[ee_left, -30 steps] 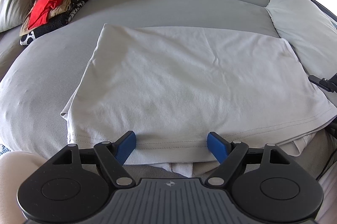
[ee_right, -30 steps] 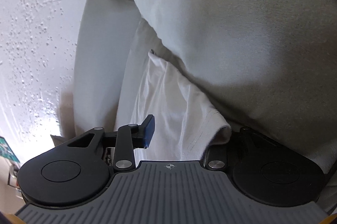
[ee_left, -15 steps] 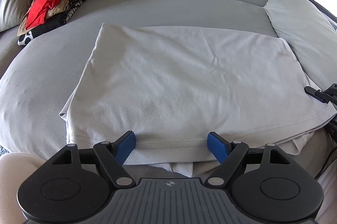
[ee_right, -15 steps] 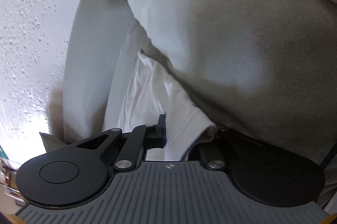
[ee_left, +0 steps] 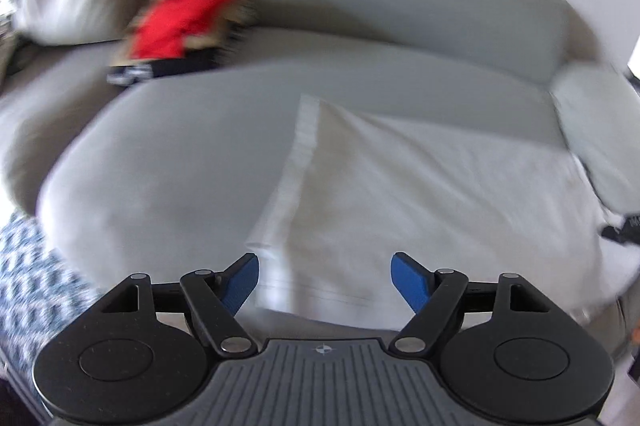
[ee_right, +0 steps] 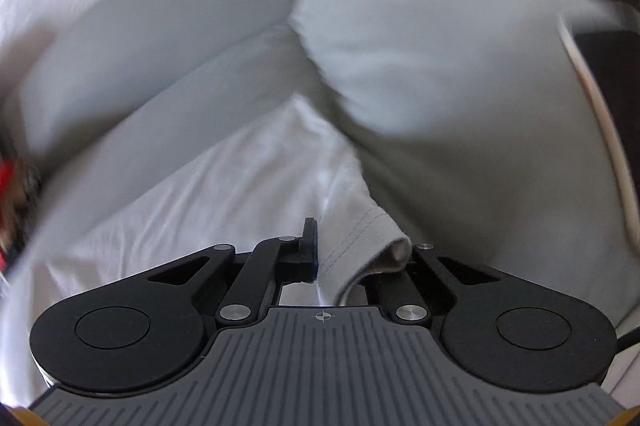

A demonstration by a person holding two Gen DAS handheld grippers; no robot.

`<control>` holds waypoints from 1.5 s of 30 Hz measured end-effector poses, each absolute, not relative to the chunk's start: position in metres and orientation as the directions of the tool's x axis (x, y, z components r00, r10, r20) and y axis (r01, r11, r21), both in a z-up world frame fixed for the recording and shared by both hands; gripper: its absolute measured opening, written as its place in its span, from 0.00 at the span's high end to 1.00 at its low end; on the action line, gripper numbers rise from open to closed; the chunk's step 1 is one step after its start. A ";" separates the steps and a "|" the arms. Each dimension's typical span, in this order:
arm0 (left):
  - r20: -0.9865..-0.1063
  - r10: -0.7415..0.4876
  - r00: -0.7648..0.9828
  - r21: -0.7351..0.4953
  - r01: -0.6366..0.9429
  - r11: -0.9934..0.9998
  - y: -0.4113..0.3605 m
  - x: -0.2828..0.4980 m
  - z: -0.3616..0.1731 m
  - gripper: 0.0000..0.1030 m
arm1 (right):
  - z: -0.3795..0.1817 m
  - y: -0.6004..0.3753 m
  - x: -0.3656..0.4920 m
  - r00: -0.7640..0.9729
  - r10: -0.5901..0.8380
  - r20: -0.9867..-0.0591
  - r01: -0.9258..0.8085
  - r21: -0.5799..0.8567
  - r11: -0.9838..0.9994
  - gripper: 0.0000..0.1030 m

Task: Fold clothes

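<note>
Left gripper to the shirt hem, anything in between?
Nothing visible. The left gripper is open just in front of the white shirt hem, with only bare sofa cushion beside it. The clothes pile sits far back. The right gripper already pinches the shirt's other edge.

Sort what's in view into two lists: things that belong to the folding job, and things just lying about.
Part of the job:
- white T-shirt, spread on the sofa seat
- right gripper, shut on the shirt's hemmed edge
- left gripper, fingers open at the near hem

Just lying about:
- pile of clothes with a red garment on top
- sofa cushions
- patterned blue-and-white rug
</note>
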State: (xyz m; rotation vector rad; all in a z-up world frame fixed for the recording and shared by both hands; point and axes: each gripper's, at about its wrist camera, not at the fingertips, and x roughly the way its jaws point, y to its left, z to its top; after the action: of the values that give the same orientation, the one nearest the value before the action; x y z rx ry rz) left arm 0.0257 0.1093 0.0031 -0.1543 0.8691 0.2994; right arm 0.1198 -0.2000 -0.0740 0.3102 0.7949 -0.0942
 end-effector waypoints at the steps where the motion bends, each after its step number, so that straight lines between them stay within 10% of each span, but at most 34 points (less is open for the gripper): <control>1: -0.760 0.229 0.608 -0.005 -0.357 0.934 0.122 0.020 0.007 0.26 | -0.064 -0.182 0.121 0.718 0.030 -0.696 0.159 0.206 0.965 0.96; 9: -0.725 0.296 0.622 -0.132 -0.547 0.826 0.200 -0.016 0.017 0.27 | -0.032 -0.001 0.087 0.768 0.236 -0.596 -0.329 -0.050 0.943 0.96; 15: -0.752 0.271 0.601 -0.193 -0.594 0.781 0.228 -0.026 0.006 0.28 | -0.073 0.075 0.072 0.629 0.296 -0.719 -0.518 -0.105 0.849 0.96; 28: -0.782 0.194 0.593 -0.240 -0.573 0.783 0.234 -0.023 -0.015 0.28 | -0.057 0.017 0.095 0.507 0.583 -0.635 -0.305 0.500 0.810 0.96; 37: -0.788 0.205 0.581 -0.223 -0.580 0.784 0.232 -0.026 -0.015 0.28 | -0.061 0.037 0.087 0.459 0.615 -0.641 -0.364 0.495 0.789 0.95; 42: -0.791 0.216 0.573 -0.208 -0.583 0.785 0.230 -0.025 -0.014 0.28 | -0.054 0.040 0.068 0.357 0.681 -0.639 -0.514 0.475 0.715 0.63; 45: -0.785 0.230 0.575 -0.196 -0.583 0.789 0.228 -0.025 -0.011 0.28 | -0.037 0.020 0.048 0.376 0.690 -0.619 -0.582 0.422 0.695 0.59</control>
State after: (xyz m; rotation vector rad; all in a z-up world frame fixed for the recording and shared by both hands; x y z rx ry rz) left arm -0.0253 0.2277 -0.0114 -0.4681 0.8309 0.4967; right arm 0.0479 0.0199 -0.0368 0.1414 0.8605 0.8170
